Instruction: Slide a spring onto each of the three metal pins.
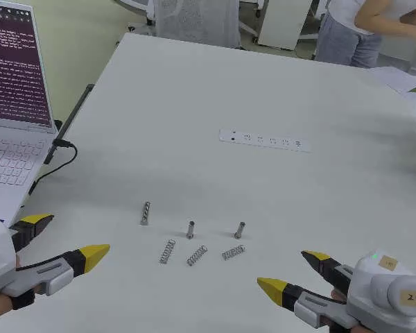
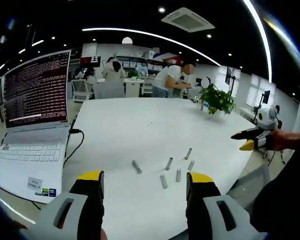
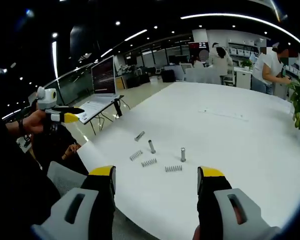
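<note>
1. Springs, three of them, lie loose in a row on the white table (image 1: 194,90): the left spring (image 1: 167,251), the middle spring (image 1: 197,255) and the right spring (image 1: 233,252). None is on a pin.
2. Just beyond the row are the pins. The left pin (image 1: 145,213) lies on its side, at about 11 o'clock from the left spring. The middle pin (image 1: 190,229) and the right pin (image 1: 239,229) stand upright, each at roughly 12 o'clock from the spring nearest it.
3. The left gripper (image 1: 73,234) is held at about 9 o'clock from the row, well apart from it. Its yellow-tipped jaws are spread wide with nothing between them.
4. The right gripper (image 1: 284,269) sits between 3 and 4 o'clock from the right spring, near it but not touching. Its jaws are also wide apart and grip nothing.
5. In each gripper view, the pins and springs lie ahead on the table, framed between that gripper's two yellow tips.
6. An open laptop (image 1: 10,104) with text on a purple screen stands at 10 o'clock from the pins, with a black cable (image 1: 62,149) plugged into its side.
7. A white power strip (image 1: 265,139) lies at about 1 o'clock from the pins, farther up the table.
8. A person (image 1: 353,28) stands at the table's far edge, and a green plant (image 2: 217,100) sits near that corner.
</note>
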